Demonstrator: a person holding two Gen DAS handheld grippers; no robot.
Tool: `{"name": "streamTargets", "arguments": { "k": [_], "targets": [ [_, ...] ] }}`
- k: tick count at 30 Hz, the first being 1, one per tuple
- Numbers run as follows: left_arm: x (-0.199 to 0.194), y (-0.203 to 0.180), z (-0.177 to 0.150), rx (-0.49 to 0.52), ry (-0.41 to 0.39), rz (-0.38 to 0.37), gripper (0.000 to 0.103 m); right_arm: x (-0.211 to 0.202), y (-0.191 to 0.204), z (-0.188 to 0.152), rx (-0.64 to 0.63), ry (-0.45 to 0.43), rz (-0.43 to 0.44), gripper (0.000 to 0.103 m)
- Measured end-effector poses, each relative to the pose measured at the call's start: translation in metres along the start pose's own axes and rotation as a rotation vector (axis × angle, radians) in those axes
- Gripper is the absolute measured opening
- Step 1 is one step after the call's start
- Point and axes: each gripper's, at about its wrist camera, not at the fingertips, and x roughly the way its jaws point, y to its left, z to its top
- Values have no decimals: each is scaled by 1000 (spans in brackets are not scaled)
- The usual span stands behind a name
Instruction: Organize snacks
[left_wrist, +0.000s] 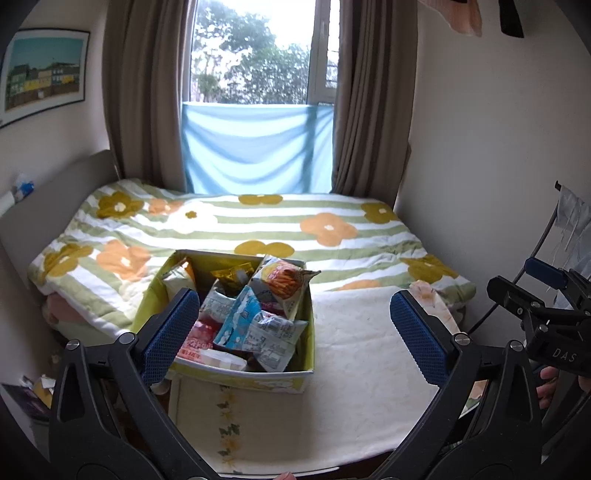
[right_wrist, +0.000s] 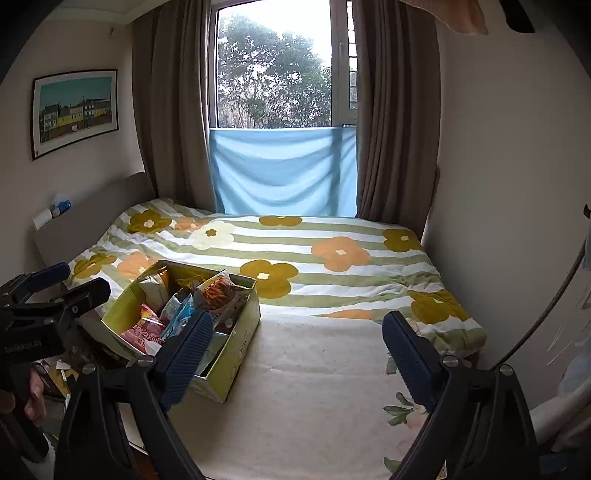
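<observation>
Two grippers, both yours, and both have their jaws spread wide with nothing between the pads. Your left gripper (left_wrist: 293, 326) hangs above the bed (left_wrist: 354, 362), and the box (left_wrist: 236, 373) of snacks sits just past its left pad, which covers the box's near left corner from that camera. The box is green and yellow, open on top, stuffed with packets: a blue and white one (left_wrist: 240, 321) leaning in the middle, a pink one (right_wrist: 146, 330) low on the left, an orange one (left_wrist: 286, 282) poking up at the back right. From your right gripper (right_wrist: 297, 349), the box is off to the left, partly behind the left pad, and between the jaws there's only bare cream blanket (right_wrist: 314, 387). Past both sets of jaws lies the flowered quilt (right_wrist: 332, 258), then the window (right_wrist: 277, 74) with brown curtains (right_wrist: 170, 110) and a blue cloth (right_wrist: 284, 170) hung across its lower part. A framed picture (right_wrist: 75, 110) is on the left wall. Down left of the bed there's floor clutter (right_wrist: 59, 373), too murky to identify. Each gripper catches the other at its frame edge.
</observation>
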Motion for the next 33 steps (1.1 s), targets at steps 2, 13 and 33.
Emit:
{"name": "streamTargets", "arguments": {
  "k": [2, 13, 33],
  "targets": [
    [-12, -5, -5, 2, -19, 17, 103, -10, -5, -4, 14, -24, 2, 94],
    [-45, -19, -27, -7, -48, 58, 103, -32, -18, -23, 43, -46, -38, 103],
    [-50, -30, -32, -3, -46, 69, 103, -39, -23, -28, 55, -55, -59, 103]
  ]
}}
